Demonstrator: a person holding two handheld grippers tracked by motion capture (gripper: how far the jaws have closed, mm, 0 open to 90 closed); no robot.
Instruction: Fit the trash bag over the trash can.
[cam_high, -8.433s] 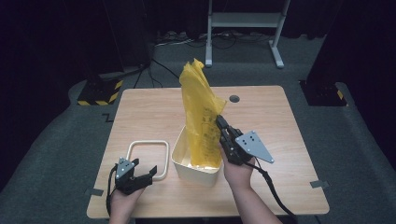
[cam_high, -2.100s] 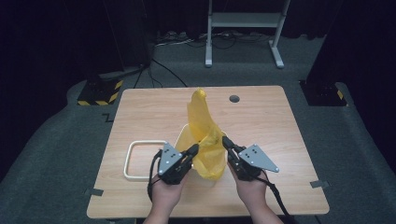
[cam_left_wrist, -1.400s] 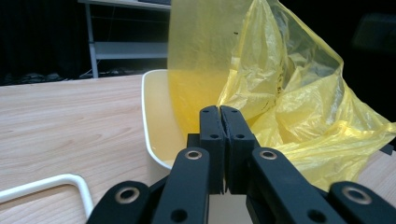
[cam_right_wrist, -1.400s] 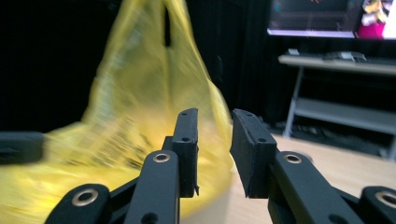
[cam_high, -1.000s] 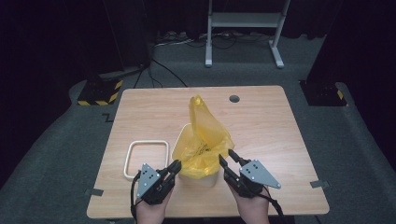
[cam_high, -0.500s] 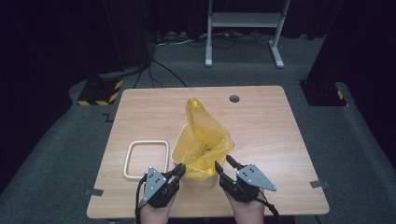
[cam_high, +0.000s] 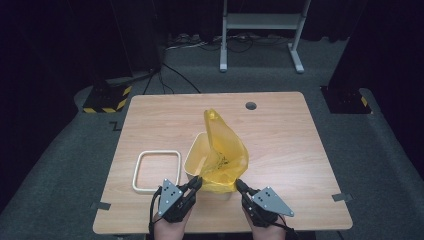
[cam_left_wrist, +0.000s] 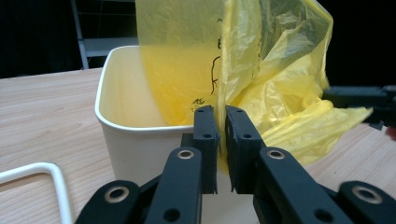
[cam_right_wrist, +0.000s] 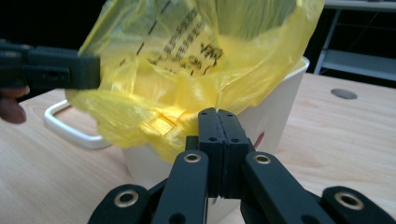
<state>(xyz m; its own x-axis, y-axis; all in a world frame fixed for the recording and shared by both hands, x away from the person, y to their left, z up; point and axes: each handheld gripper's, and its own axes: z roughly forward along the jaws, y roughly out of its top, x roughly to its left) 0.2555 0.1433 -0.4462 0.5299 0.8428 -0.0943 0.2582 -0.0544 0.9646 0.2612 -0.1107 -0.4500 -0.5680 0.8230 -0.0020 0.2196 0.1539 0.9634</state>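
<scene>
At the near edge of the table (cam_high: 280, 130), the yellow bag (cam_high: 225, 155) sits half inside the cream bin (cam_high: 196, 155), its mouth draped over the front rim. The left gripper (cam_high: 196, 183) is clamped on one side of the bag's edge; the right gripper (cam_high: 239, 185), jaws just closed, pinches the other. Likely purpose: stretching the bag's mouth over the rim to line the bin.

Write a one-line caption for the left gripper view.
Left gripper pinches the yellow bag's edge over the cream bin's near rim.

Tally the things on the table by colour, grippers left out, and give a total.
Yellow: 1, the plastic bag.
Cream-white: 2, the bin and the rectangular frame.
Total: 3.
</scene>
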